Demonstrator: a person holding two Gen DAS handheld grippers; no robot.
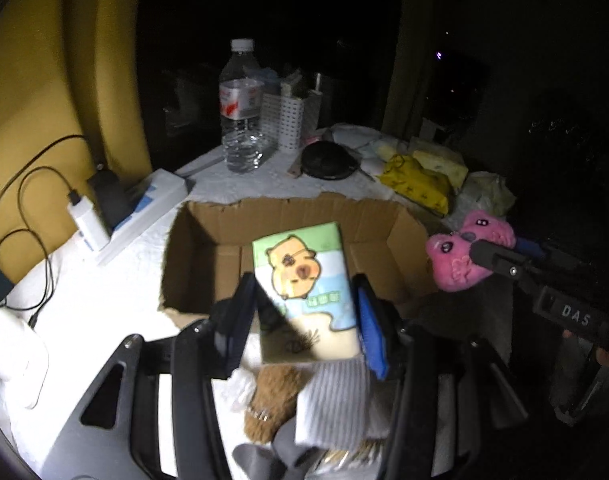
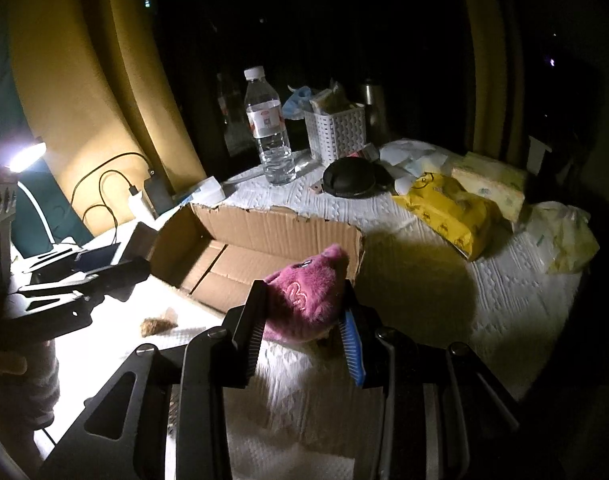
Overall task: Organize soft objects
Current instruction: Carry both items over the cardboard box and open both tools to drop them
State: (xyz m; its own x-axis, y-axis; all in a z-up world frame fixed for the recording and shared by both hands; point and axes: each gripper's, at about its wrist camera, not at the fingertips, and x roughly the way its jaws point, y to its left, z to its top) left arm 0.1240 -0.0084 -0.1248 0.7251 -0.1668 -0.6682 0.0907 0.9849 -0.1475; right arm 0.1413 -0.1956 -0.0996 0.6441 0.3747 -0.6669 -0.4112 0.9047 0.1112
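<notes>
Socks (image 1: 332,404) and a brown toy (image 1: 272,404) lay nearest, under the left claw (image 1: 304,312), which was clamped partway shut on a tissue pack (image 1: 304,280) hanging over the box (image 1: 288,212). To its right the right claw (image 2: 300,320) pinched a pink plush (image 2: 304,296) at the box's near corner. Both loads probably wanted lowering well inside before release, one at a time, so the claws wouldn't collide. Behind stood a bottle (image 1: 240,108), a basket (image 1: 288,120) and yellow packs (image 2: 448,208), clear of the way.

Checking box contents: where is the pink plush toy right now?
The pink plush toy is clamped in the right gripper, held over the near right corner of the cardboard box, not yet inside.
</notes>
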